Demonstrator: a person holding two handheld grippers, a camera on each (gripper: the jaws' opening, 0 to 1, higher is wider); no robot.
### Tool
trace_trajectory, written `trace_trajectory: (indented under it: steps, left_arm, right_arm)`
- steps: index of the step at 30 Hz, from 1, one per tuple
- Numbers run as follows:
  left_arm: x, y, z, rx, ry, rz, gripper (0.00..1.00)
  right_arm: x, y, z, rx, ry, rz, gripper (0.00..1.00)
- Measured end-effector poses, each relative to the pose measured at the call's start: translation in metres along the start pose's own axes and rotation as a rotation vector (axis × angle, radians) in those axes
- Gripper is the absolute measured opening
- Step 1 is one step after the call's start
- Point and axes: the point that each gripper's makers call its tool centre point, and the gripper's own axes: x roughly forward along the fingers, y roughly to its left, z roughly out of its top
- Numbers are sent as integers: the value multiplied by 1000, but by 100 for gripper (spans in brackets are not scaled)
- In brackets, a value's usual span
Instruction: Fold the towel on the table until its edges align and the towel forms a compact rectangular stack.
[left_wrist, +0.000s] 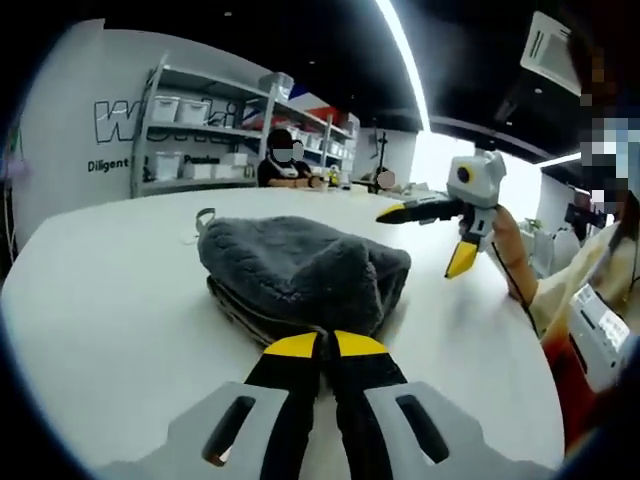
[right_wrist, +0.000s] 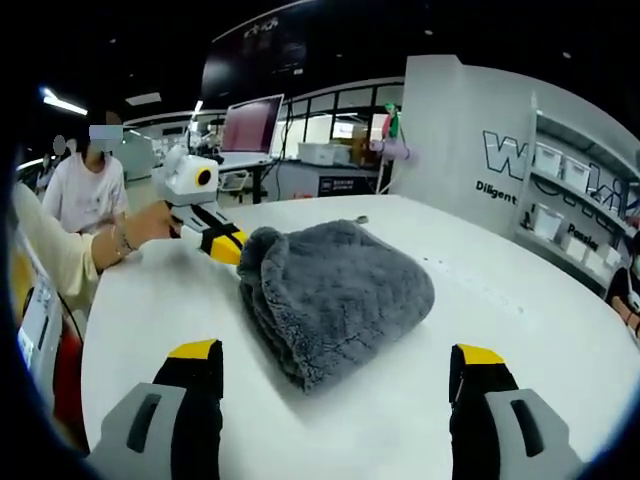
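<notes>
Grey towel (left_wrist: 300, 275) sits folded in a thick, lumpy bundle near the middle of the round white table (left_wrist: 110, 310), fleecy pile all over, edges rounded rather than crisp. Left gripper view sees it end-on: stacked layers show at the near edge of the towel as dark bands, w/ a small loop tab poking out at its far-left corner. Left gripper (left_wrist: 322, 345) has yellow-tipped black jaws pressed together, tips right at the towel's near edge; can't tell if fabric is pinched between them. Same view catches the right gripper (left_wrist: 432, 240) off to the right of the towel, held above the table by a person's hand (left_wrist: 505, 240), white body, yellow-black jaws spread wide. Beyond the towel: metal shelving (left_wrist: 200, 130) w/ white bins against a white wall, and a seated person behind the table. Right gripper view shows the towel (right_wrist: 335, 295) from the side, a plump rounded mound w/ a folded lip curling at its left end. Right gripper (right_wrist: 335, 370) jaws stand far apart in front of the towel, nothing between them, clear of the fabric. Left gripper (right_wrist: 235, 248) appears at the towel's left end, yellow tips touching the fold. Behind the towel there: a monitor (right_wrist: 252, 125) w/ pinkish screen.
</notes>
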Motion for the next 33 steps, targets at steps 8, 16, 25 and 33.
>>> trace_trajectory:
  steps: [8,16,25,33]
  left_arm:
    - [-1,2,-9,-43,39,-1,2]
    - [-4,3,-18,-129,78,-17,2]
    - [-3,-1,-25,-226,77,-45,1]
    - [-2,2,-35,-168,138,-5,1]
  right_arm:
    - [1,0,-1,1,5,4,95]
    - [1,-2,-2,3,8,-2,95]
    - [1,-1,-4,1,15,-2,95]
    - [0,0,-3,-3,15,-3,95]
